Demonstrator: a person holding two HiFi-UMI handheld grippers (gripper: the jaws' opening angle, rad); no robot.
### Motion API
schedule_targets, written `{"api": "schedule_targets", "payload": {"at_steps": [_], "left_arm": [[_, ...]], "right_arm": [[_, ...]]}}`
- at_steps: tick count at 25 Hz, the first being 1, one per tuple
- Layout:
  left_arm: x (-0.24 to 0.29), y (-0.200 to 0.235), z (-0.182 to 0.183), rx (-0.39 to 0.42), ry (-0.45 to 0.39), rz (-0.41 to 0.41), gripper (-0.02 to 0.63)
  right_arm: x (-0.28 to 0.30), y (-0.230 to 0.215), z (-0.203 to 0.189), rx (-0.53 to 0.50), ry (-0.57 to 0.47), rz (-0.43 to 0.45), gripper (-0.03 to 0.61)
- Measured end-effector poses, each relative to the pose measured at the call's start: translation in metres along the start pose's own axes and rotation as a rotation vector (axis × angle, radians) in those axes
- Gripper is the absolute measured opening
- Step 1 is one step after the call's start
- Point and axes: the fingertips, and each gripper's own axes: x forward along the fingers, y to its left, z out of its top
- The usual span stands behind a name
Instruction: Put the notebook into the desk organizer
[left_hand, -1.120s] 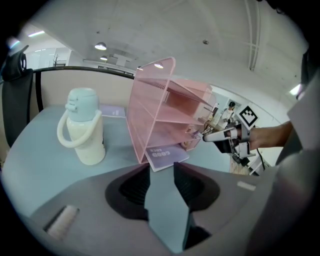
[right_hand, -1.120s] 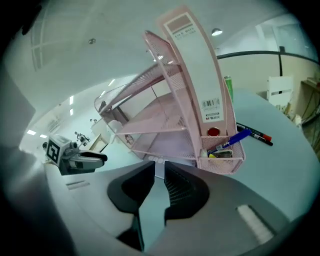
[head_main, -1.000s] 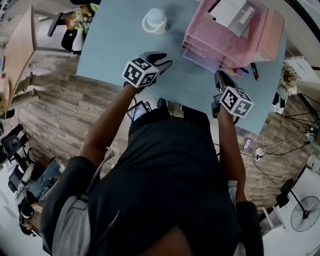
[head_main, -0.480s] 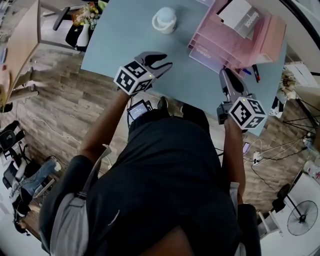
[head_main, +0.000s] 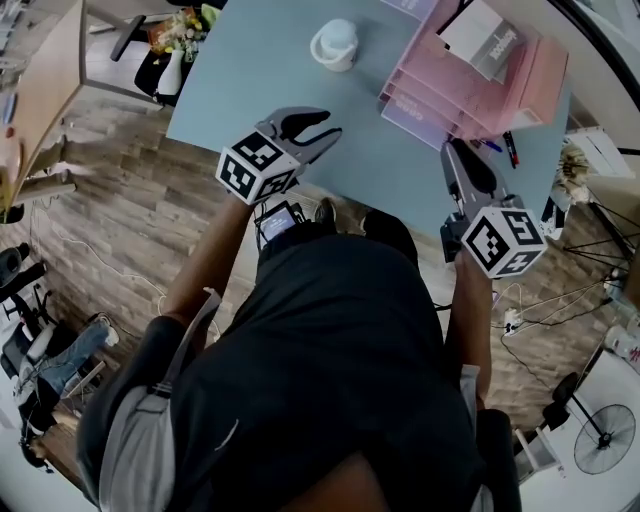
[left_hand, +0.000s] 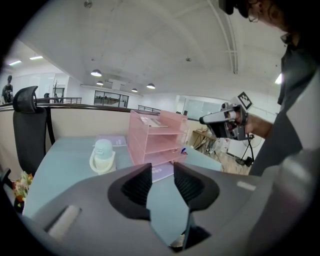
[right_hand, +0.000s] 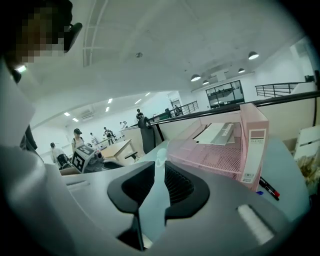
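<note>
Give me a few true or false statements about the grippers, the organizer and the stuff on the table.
1. The left gripper has its jaws apart with nothing between them. True.
2. The right gripper holds a pen. False: its jaws are shut on nothing; the pens lie on the table beside the organizer.
3. The organizer is pink. True.
4. The white gadget stands on top of the organizer. False: it stands on the table, apart from the organizer; on top lies a white box.
</note>
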Motion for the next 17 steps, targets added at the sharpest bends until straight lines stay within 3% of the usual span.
{"api": "schedule_targets", "payload": {"at_steps": [17], "left_arm": [[-0.021,0.010,-0.005,0.007,-0.006,0.021,0.178]], "right_arm": [[0.009,0.014,-0.001,-0.014,0.009,-0.024,0.063]]}}
